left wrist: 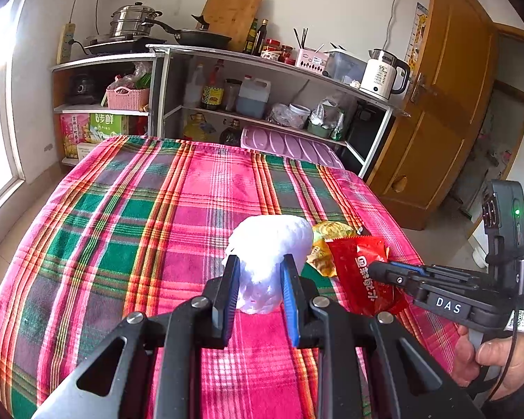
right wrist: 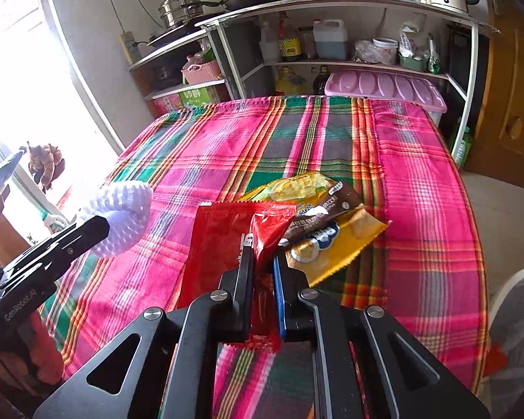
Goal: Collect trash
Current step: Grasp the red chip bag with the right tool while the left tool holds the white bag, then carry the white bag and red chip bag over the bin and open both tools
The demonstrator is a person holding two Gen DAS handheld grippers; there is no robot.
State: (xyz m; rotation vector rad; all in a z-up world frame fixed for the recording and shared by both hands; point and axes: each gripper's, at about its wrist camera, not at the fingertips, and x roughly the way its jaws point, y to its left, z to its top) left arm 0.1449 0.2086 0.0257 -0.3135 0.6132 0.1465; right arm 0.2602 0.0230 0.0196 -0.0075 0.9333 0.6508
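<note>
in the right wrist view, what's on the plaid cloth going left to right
crumpled white plastic bag held in the left tongs → flat red foil wrapper pinched in the right tongs → yellow snack packet with a brown wrapper lying on top of it

Ahead of me a plaid cloth [left wrist: 178,216] of pink, green and orange covers the table. Behind it stands a shelf unit [left wrist: 279,66] carrying a white kettle [left wrist: 384,76], a black frying pan [left wrist: 202,38], a steel steamer pot [left wrist: 132,21] and a wooden cutting board [left wrist: 232,14]. A pink basket [left wrist: 127,97] sits lower left; a wooden door [left wrist: 447,104] is at right.
</note>
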